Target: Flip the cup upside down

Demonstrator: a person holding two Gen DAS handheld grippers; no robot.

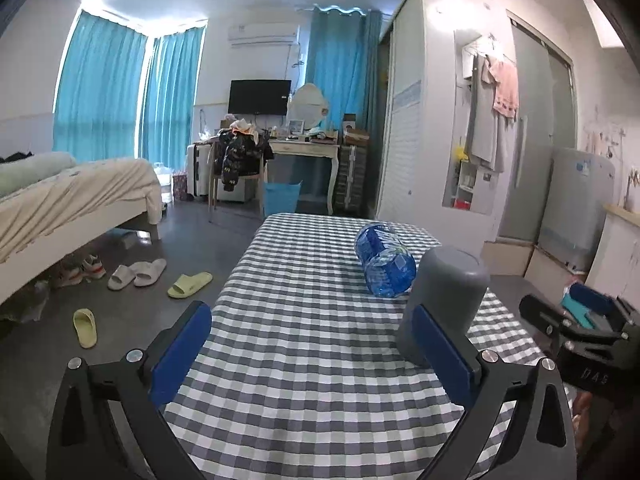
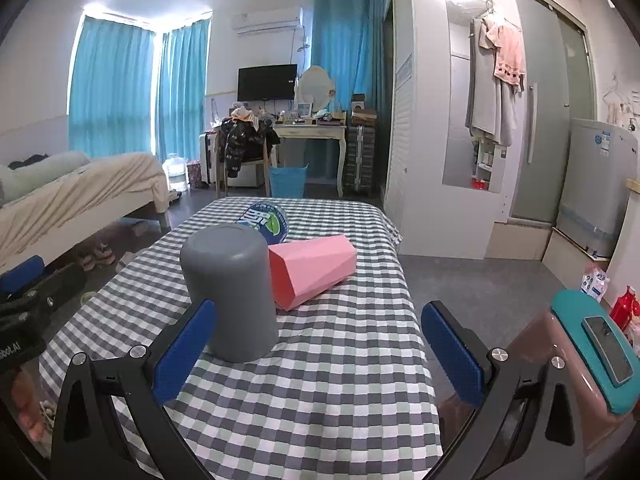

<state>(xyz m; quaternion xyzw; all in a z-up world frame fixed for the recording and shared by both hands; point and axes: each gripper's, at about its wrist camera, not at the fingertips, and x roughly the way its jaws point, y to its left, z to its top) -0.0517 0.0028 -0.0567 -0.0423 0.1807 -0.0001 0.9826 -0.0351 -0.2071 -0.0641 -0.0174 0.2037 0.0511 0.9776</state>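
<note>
A grey cup [image 2: 232, 292] stands upside down, base up, on the checked tablecloth [image 2: 328, 380]. In the left wrist view the grey cup [image 1: 444, 300] stands just behind my left gripper's right finger. My left gripper [image 1: 316, 348] is open and empty, its jaws wide apart. My right gripper [image 2: 320, 344] is open and empty; its left finger is in front of the cup's lower side. A pink faceted cup [image 2: 312, 272] lies on its side right behind the grey cup.
A blue water bottle [image 1: 384, 260] lies on its side farther back on the table; it also shows in the right wrist view [image 2: 266, 222]. A bed [image 1: 68, 196] and slippers [image 1: 140, 274] are to the left. A pink case with a teal lid [image 2: 592, 356] is right of the table.
</note>
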